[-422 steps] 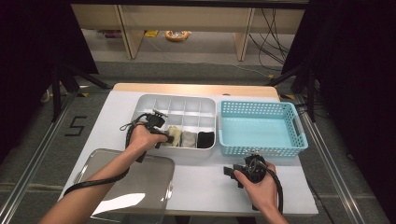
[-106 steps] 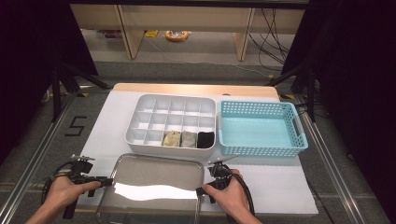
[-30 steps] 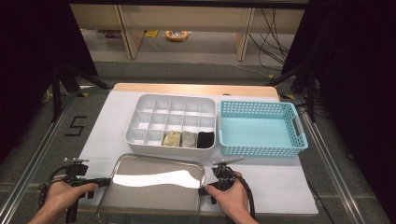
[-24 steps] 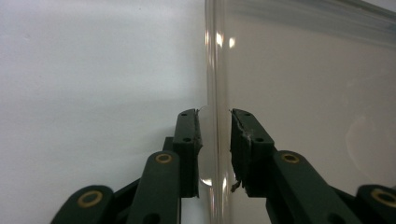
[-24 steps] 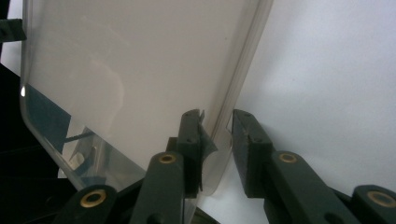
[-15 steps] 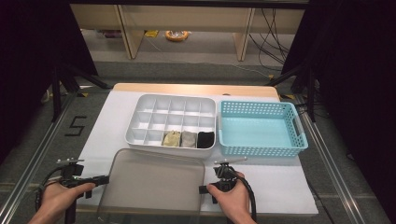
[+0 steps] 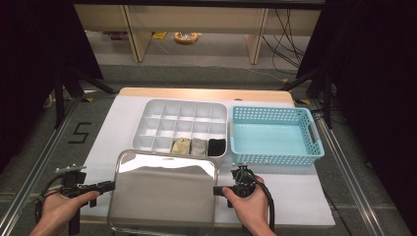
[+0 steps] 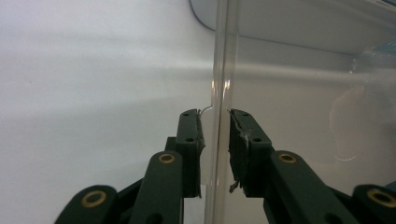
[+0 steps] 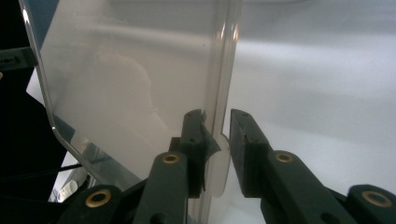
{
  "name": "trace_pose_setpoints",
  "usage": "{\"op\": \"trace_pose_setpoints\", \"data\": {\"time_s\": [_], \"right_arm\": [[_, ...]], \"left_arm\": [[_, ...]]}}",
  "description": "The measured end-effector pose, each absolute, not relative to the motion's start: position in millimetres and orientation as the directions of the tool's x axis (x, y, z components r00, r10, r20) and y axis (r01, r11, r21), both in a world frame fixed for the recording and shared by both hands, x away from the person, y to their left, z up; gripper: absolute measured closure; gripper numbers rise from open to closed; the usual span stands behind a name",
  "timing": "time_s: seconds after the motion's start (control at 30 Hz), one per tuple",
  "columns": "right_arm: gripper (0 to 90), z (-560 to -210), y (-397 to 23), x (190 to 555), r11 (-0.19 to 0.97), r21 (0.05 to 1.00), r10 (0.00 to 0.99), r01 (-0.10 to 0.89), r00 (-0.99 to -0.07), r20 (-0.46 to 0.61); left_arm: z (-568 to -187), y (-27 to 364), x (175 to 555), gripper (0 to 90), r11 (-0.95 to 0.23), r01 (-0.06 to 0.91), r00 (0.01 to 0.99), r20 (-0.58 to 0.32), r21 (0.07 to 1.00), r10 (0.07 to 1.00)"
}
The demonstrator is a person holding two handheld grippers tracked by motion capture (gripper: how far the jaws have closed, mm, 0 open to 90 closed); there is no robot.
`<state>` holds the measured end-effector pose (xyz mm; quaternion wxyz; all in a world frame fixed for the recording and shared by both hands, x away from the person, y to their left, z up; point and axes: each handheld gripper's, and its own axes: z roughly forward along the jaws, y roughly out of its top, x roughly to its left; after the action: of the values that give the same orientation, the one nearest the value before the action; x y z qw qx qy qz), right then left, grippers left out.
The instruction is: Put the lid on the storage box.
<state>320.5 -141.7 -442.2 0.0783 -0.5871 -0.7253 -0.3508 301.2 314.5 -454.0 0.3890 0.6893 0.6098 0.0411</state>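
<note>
A clear plastic lid (image 7: 162, 191) hangs between my two grippers above the white table's front edge, its shiny face catching glare. My left gripper (image 7: 110, 186) is shut on the lid's left rim, which stands between the black pads (image 8: 214, 114) with the clear sheet (image 8: 289, 93) beyond. My right gripper (image 7: 216, 191) grips the right rim by a small tab; its jaws have just been closing on it (image 9: 216, 114), and the lid (image 9: 126, 84) spreads away to the left.
A grey compartment tray (image 7: 147, 115) sits behind the lid with a tan piece (image 7: 181, 146), a grey one (image 7: 198, 146) and a black one (image 7: 216, 146) in its front row. A light-blue basket (image 7: 273, 112) stands to its right.
The lid's far edge has crept toward the compartment tray and its glare has shifted as it tilts. Both hands have stayed almost where they were.
</note>
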Motion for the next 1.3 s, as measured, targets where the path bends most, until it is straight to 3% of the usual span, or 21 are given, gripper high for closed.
{"op": "trace_pose_setpoints", "data": {"time_s": [0.13, 0.23, 0.27, 0.33, 0.63, 0.83, 0.93, 1.0, 1.3], "right_arm": [[76.7, -437, -147, 324, 0.077, 0.458, 0.786, 0.886, -0.337, 0.519], [76.7, -429, -148, 325, 0.038, 0.437, 0.794, 0.898, -0.293, 0.533], [76.7, -431, -151, 328, 0.066, 0.472, 0.788, 0.879, -0.336, 0.516], [76.7, -427, -151, 328, 0.036, 0.448, 0.801, 0.893, -0.294, 0.522], [76.8, -421, -158, 332, 0.029, 0.485, 0.798, 0.874, -0.312, 0.515], [76.8, -419, -159, 333, 0.023, 0.501, 0.791, 0.865, -0.322, 0.520], [76.7, -415, -156, 333, -0.023, 0.474, 0.785, 0.880, -0.278, 0.554], [76.7, -414, -158, 337, 0.003, 0.509, 0.807, 0.861, -0.303, 0.507], [76.7, -407, -160, 346, -0.014, 0.540, 0.799, 0.841, -0.315, 0.512]], "left_arm": [[-456, 311, 303, 73.6, 0.080, 0.788, 0.248, -0.434, 0.610, 0.866], [-454, 307, 304, 73.6, 0.102, 0.783, 0.241, -0.451, 0.613, 0.860], [-453, 307, 305, 73.7, 0.102, 0.781, 0.243, -0.450, 0.616, 0.859], [-451, 305, 307, 73.7, 0.101, 0.778, 0.246, -0.449, 0.620, 0.859], [-446, 302, 312, 73.9, 0.092, 0.771, 0.272, -0.457, 0.630, 0.847], [-438, 302, 316, 73.9, 0.076, 0.751, 0.285, -0.425, 0.656, 0.859], [-435, 301, 318, 74.0, 0.088, 0.741, 0.285, -0.431, 0.666, 0.856], [-432, 301, 321, 74.0, 0.082, 0.737, 0.297, -0.431, 0.670, 0.852], [-423, 299, 334, 74.2, 0.097, 0.710, 0.300, -0.425, 0.697, 0.854]]}}
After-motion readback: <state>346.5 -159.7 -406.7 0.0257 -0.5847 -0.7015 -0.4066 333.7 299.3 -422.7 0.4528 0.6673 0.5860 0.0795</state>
